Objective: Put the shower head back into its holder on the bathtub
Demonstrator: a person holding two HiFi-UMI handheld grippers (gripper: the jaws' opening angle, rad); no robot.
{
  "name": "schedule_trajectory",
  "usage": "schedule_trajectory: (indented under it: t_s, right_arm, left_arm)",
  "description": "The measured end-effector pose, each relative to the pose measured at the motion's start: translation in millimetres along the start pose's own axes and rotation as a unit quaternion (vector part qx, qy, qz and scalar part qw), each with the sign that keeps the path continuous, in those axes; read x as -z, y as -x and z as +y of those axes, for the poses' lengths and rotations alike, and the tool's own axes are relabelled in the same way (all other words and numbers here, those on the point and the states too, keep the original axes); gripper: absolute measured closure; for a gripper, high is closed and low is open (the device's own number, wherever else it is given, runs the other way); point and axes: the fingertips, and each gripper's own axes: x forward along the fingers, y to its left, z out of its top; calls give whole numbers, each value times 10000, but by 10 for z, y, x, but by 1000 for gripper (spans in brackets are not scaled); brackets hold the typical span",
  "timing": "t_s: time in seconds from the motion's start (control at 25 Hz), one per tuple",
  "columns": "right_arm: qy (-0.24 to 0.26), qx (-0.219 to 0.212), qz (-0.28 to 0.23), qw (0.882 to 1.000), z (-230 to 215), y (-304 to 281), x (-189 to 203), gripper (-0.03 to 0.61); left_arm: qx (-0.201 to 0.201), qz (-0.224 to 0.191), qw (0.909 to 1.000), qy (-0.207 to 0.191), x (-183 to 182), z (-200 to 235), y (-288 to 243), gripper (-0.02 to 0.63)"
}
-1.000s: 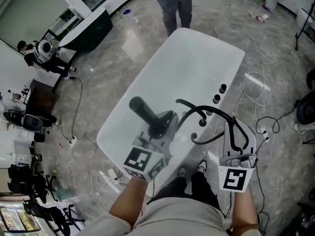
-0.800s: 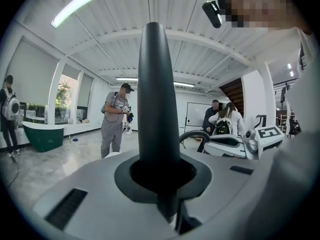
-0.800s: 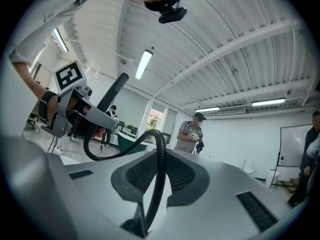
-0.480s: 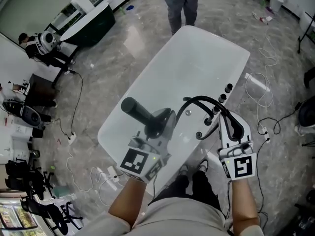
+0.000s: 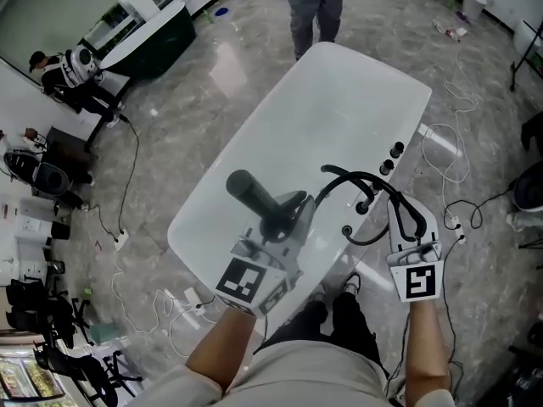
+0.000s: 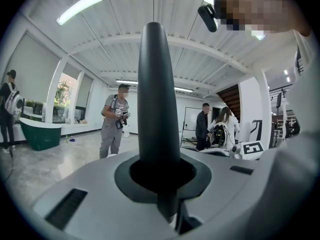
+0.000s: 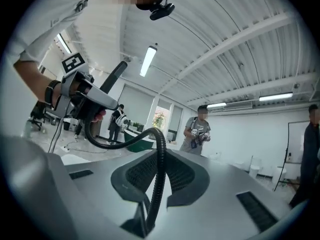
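Left claw is narrow and clamped on the handle of the black shower head. It's held over the near part of the white bathtub, head end pointing up-left in the head view, apart from the rim fittings. Right claw is pinched on the black hose by the tub's right rim. The hose loops from the shower head across to that claw. Right gripper view: hose runs up between the jaws, pads on it. Left gripper view: handle fills the jaw gap. A person stands at the tub's far end, cables on the floor
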Motion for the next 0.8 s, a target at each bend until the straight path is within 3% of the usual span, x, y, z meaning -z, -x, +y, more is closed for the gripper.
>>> schedule_trajectory:
  t_s: [0.2,0.56,0.8]
  right_arm:
    - [-727,128,163,9971,-66,-71,170,522]
    - [-1169,133,694,9906,196,-83,790,522]
    - [-1408,141,881,9860,293,-211,1095,522]
  left_arm:
    - [-167,-107,9998,-27,-46,111,40,577]
    - [-259,-435,9984,-271,-354,211,134,577]
    - [-141,-444,9984,-307,-334,141,129,577]
